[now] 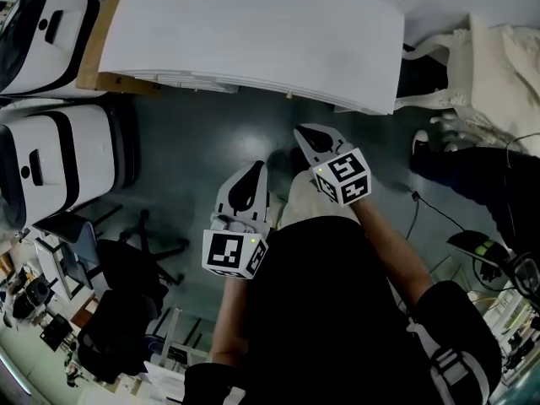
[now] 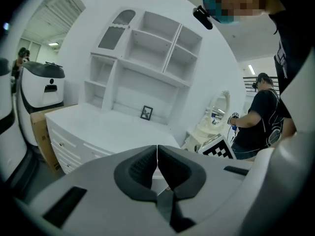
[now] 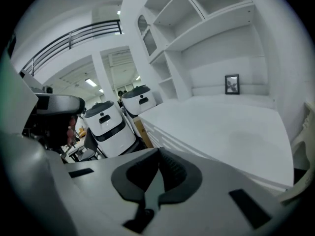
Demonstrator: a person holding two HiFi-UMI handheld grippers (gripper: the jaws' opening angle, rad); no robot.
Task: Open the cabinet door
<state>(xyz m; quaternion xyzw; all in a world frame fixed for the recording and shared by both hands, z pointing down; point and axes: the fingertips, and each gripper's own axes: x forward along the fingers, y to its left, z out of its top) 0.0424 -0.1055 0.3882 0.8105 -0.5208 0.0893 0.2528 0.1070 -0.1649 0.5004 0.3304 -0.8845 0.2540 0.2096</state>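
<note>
floor [image 1: 202,133] dark, glossy | office chair [image 1: 126,272] black | railing [image 3: 78,35] upper level | ceiling lights [image 3: 90,82] lit

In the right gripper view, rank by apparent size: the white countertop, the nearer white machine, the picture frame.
1. countertop, by far the largest.
2. nearer white machine.
3. picture frame, smallest; it stands farthest back, so distance may shrink it.

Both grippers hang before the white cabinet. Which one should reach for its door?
Right, probably. In the head view the right gripper sits nearer the front edge of the white cabinet than the left gripper. Both have jaws shut and empty, so either must open first. I cannot make out the door itself.
</note>
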